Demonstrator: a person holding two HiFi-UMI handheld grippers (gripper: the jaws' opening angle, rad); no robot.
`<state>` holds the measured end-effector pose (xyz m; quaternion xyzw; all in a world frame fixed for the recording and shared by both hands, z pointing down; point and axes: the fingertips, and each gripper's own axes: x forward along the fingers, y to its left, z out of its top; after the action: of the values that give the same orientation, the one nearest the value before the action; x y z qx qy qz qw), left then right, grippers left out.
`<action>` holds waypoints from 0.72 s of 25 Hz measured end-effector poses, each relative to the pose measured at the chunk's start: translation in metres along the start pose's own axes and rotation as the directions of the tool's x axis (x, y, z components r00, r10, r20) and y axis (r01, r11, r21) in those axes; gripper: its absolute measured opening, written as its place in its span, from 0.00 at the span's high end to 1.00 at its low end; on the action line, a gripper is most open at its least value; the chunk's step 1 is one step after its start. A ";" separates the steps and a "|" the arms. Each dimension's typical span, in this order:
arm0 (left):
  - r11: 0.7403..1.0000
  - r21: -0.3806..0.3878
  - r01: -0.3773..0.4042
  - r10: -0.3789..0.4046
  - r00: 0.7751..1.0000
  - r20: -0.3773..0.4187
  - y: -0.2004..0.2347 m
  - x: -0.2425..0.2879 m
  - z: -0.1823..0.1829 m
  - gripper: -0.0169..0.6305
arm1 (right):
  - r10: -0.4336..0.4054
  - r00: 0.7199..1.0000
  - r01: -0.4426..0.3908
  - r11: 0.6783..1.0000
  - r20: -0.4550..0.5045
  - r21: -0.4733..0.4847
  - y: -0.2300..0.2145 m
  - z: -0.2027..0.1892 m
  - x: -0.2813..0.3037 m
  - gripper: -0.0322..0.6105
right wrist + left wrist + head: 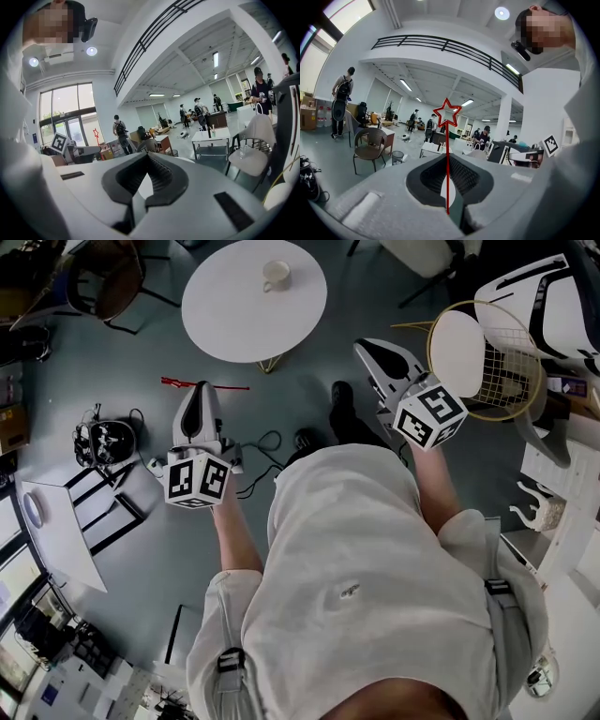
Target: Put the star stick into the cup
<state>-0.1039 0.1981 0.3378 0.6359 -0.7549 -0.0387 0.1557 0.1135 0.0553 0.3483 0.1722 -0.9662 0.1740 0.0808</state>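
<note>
1. Head view, looking down past the person's white shirt (366,587): the only container around is a small cream cup (276,276) with a handle. It stands upright at the far side of a round white table (234,320), and what's in it is too small to tell from here. The star stick (230,387) is nowhere near it. It's on the near side of the table, over the grey floor (141,549), lying crosswise at the tip of the left gripper (200,404) with its star end poking out to the left. The right gripper (375,357) points up toward the table's right side. Just right of it is a gold wire chair (511,367) with a round white cushion.

2. Left gripper view: the left gripper (449,164) is clenched on the star stick (447,140). It's a thin red rod standing straight up out of the ribbed dark pads (464,178), topped by a hollow five-point star outline. The gripper body is matte light grey plastic. Behind it there's a big white hall with a brown wicker-look chair (370,147) on the left.

3. Right gripper view: the right gripper (143,164) has its ribbed dark pads (161,176) pressed together with nothing between them. The shell is the same smooth grey plastic. Far off on the left you can spot the little red star stick (96,136).
</note>
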 end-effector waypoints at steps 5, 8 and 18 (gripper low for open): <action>1.000 0.009 -0.021 0.021 1.000 0.013 -0.018 0.045 0.012 0.94 | 0.029 1.000 -0.029 1.000 0.002 -0.006 -0.046 0.023 0.014 0.94; 0.999 0.005 -0.032 0.032 0.999 0.015 -0.032 0.069 0.016 0.94 | 0.047 0.999 -0.047 0.999 -0.006 0.001 -0.071 0.033 0.019 0.94; 0.997 -0.013 -0.072 0.072 0.997 -0.039 -0.070 0.120 0.000 0.94 | 0.132 0.989 -0.129 0.990 -0.066 0.047 -0.128 0.031 0.032 0.94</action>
<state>-0.0551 0.0683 0.3424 0.6077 -0.7740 -0.0263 0.1758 0.1276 -0.0787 0.3662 0.1040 -0.9682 0.2052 0.0987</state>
